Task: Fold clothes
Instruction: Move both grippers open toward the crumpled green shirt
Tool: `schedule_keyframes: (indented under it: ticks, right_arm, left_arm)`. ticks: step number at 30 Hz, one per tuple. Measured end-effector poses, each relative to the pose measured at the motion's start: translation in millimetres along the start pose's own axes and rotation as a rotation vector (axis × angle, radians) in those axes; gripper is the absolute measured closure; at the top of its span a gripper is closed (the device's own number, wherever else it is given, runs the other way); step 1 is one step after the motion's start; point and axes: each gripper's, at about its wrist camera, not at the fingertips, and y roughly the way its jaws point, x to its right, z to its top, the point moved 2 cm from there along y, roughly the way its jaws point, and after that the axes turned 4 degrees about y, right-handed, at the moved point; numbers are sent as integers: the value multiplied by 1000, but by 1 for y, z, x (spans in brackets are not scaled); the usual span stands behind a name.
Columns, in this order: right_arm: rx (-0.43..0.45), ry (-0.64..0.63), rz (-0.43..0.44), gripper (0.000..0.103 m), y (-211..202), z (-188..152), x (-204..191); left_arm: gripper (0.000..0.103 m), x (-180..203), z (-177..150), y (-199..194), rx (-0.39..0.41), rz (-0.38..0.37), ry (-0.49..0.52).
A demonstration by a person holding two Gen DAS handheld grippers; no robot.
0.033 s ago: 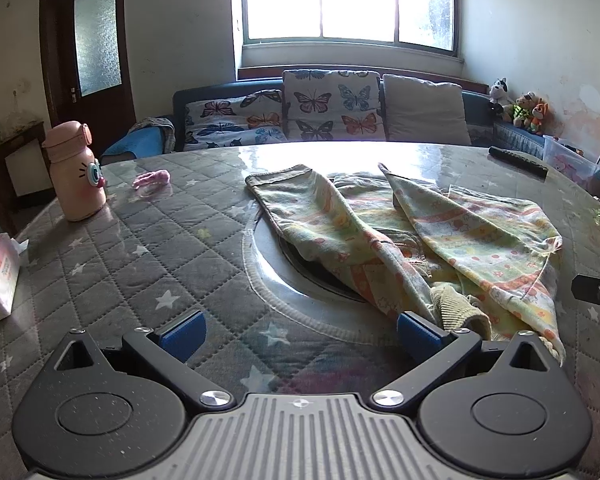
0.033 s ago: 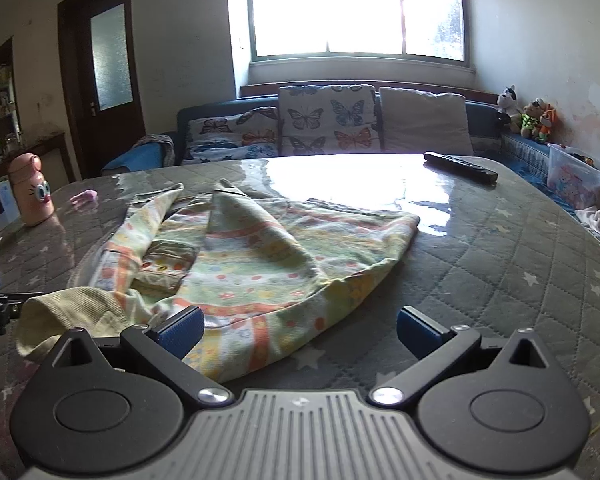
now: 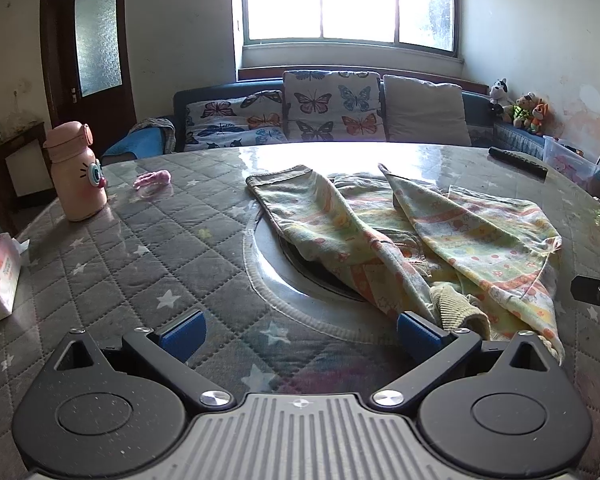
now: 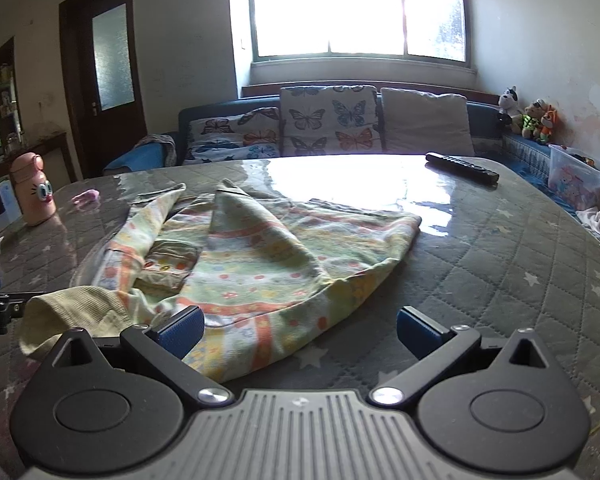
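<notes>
A child's garment (image 4: 260,264), pale green with orange and yellow print, lies on the quilted desk (image 4: 520,280) in loose, uneven layers. It is not a neat flat packet: one part stands up as a ridge in the middle, a long strip runs away toward the far left, and a ribbed yellowish cuff (image 4: 72,316) sticks out at the near edge. In the left wrist view the same garment (image 3: 440,240) sits to the right of centre, partly over a round inset in the desk.

The left tool (image 3: 300,330) has its jaws wide apart and holds nothing; its right pad is just beside the ribbed cuff (image 3: 456,308), but I cannot tell if it touches. The right tool (image 4: 300,328) is also wide apart and empty, and its left pad stands over the near hem of the garment.

How far the folding has come, I judge only partly. Some cloth is already doubled over itself, yet the edges do not meet and the cuff hangs free, so the garment does not look folded in a finished way. Flattening and squaring it seem left to do.

A pink bottle (image 3: 76,172) and a remote control (image 4: 462,168) stand well apart from the garment.
</notes>
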Motion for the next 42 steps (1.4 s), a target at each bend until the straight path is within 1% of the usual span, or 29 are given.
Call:
schedule_keyframes:
  ticks: [7,15,30,42]
  right_arm:
    - [-1,-24,9,0,-7,-4,-9]
    - [0,-17,36,0,-13,-9,-10]
    - [-8,-24,45,0,-14,-12,-14]
    - [-21,-37,52,0,-6,-9,-19]
  left_arm:
    - [0,-2,-4,-7,-14,-5,-9]
    - [0,-2,-3,-16,-26,5,-7]
    - [0,7,-7,-18,-17,5,15]
    - [0,4,-6,-12,-15,14,18]
